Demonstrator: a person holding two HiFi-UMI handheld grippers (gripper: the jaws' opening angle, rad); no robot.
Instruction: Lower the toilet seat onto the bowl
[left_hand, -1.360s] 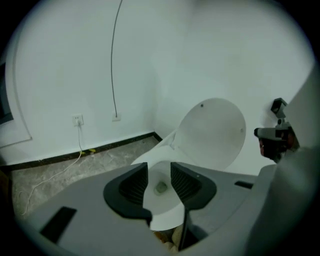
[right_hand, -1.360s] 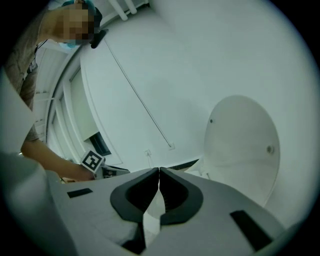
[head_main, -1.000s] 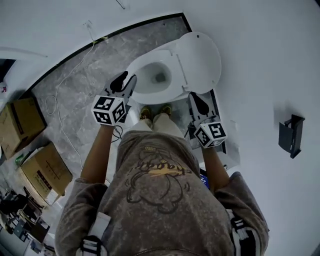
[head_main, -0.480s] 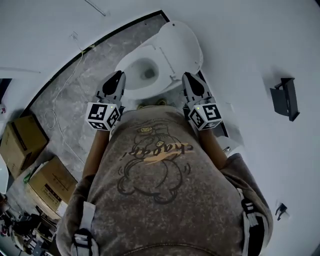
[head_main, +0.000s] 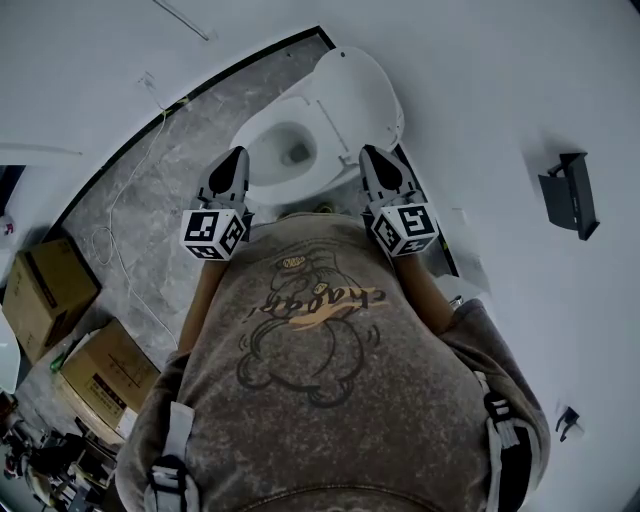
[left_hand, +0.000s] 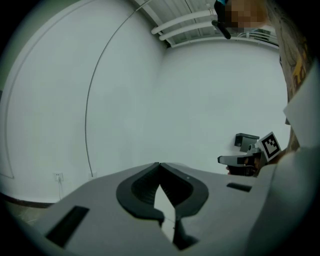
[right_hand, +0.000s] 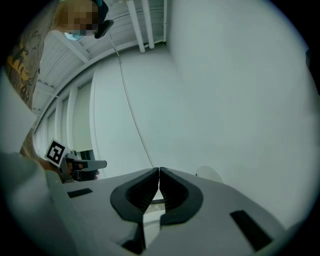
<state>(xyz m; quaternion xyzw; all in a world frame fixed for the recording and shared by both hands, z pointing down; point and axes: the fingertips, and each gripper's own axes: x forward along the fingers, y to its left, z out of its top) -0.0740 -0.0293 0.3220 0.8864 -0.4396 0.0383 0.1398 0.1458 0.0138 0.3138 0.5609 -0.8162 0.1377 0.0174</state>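
Note:
The white toilet (head_main: 300, 140) stands on the grey floor against the wall. Its lid (head_main: 360, 90) is raised toward the wall, and a white ring lies flat round the bowl opening (head_main: 288, 145). In the head view my left gripper (head_main: 236, 154) hangs over the bowl's left front edge. Its jaws have just been closing and are now shut with nothing between them. My right gripper (head_main: 372, 152) hangs at the bowl's right front, shut and empty. In the left gripper view the left gripper (left_hand: 159, 164) faces a bare white wall. In the right gripper view the right gripper (right_hand: 159, 170) does the same.
Two cardboard boxes (head_main: 45, 285) (head_main: 105, 372) sit on the floor at the left. A white cable (head_main: 112, 235) trails across the grey marble floor. A black holder (head_main: 570, 195) hangs on the right wall. The person's shoes (head_main: 325, 207) stand just in front of the bowl.
The left jaws stood apart a second ago and are now shut. Both grippers have lifted slightly and drawn back from the toilet. The head view has shifted.

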